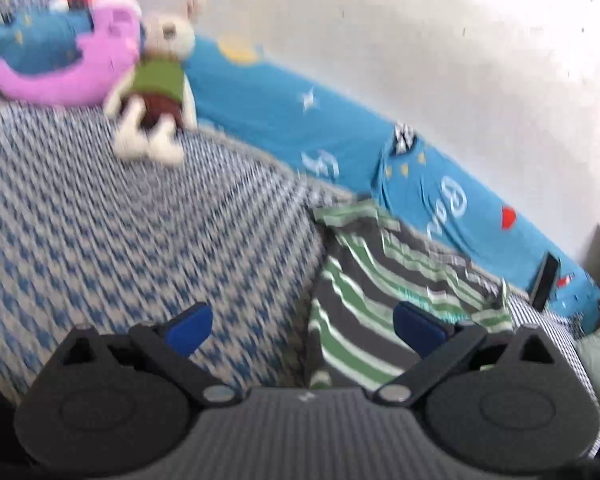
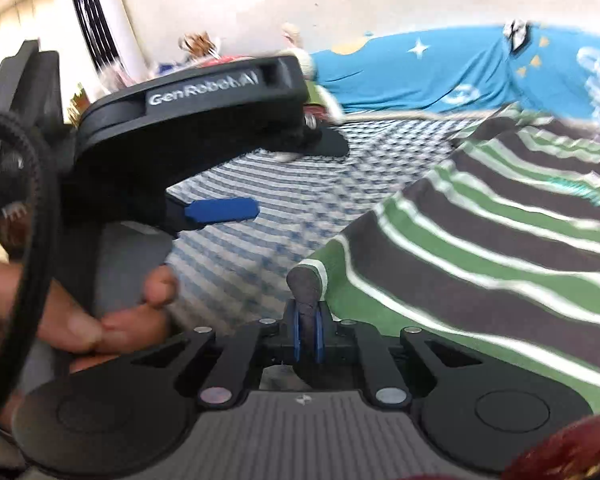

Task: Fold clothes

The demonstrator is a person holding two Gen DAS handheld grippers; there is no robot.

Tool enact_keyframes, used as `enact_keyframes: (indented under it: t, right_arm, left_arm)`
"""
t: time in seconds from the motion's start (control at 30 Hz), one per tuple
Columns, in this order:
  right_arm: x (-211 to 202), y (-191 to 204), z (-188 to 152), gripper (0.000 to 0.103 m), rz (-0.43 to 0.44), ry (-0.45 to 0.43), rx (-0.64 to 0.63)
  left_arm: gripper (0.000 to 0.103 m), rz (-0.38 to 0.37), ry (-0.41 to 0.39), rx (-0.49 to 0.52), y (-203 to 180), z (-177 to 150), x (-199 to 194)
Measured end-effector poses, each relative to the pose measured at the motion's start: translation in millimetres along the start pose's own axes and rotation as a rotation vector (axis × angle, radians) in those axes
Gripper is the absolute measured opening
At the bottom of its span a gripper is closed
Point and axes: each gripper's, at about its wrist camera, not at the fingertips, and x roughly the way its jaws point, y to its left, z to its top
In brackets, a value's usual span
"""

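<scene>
My right gripper (image 2: pixel 308 334) is clamped tight on a fold of the striped garment (image 2: pixel 500 248), the grey cloth bunched up between its blue pads (image 2: pixel 298 334) with a rounded nub of fabric poking up just past the tips. From that pinch the garment spreads away to the right and forward, its grey, green and white bands lying across the blue-and-white checked bedspread (image 2: pixel 260 248).

My left gripper (image 1: pixel 304 324) is spread wide and has nothing in it. Its left pad (image 1: pixel 190 330) hangs over the checked bedspread (image 1: pixel 120 220); its right pad (image 1: pixel 418 326) sits over the striped garment (image 1: pixel 372 312), whose near edge runs between the two fingers (whether the pad touches the cloth I cannot tell, the picture is smeared).

In the right wrist view I see the left gripper (image 2: pixel 220 210) from the side, to the left of the garment and clear of it, with the person's hand (image 2: pixel 80 320) around its grip.

Beyond the garment a bright blue printed cloth (image 1: pixel 284 120) runs along the white wall (image 1: pixel 420 60), and plush toys (image 1: pixel 156 80) lie at the bed's far left.
</scene>
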Motion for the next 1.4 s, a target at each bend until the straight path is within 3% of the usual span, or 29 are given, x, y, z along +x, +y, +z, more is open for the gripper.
enact_keyframes:
  t: [0.1,0.23,0.37,0.57,0.77,0.93,1.4]
  right_arm:
    - [8.0,-0.4,-2.8,0.015,0.002,0.031,-0.023]
    - [12.3,4.2,-11.3,0.016,0.068,0.101,-0.061]
    - [8.4,2.4,-15.7,0.023,0.046,0.117,-0.092]
    - [-4.0,-9.5,-22.8,0.034,-0.099,0.112,-0.069]
    - [-27.5,-22.7,-26.3,0.036,-0.215,0.074,-0.041]
    - [-57.2,-37.4,-30.5,0.036,-0.301,0.002,0.009]
    - [-150.2,-80.3,-56.9,0.042,-0.652,-0.158,0.247]
  left_arm:
    - [0.103,0.028,-0.038,0.023,-2.6,1.8,-4.6]
    - [0.103,0.048,-0.007,0.056,-6.6,-0.5,-0.6]
    - [0.103,0.047,0.042,0.080,-14.8,-4.8,5.9]
    - [0.103,0.034,0.130,0.101,-24.4,-18.5,17.8]
    - [0.103,0.027,0.199,0.134,-33.4,-32.3,29.9]
    - [0.103,0.024,0.228,0.175,-42.1,-42.3,34.8]
    - [0.103,-0.002,0.281,0.205,-53.2,-57.2,43.5]
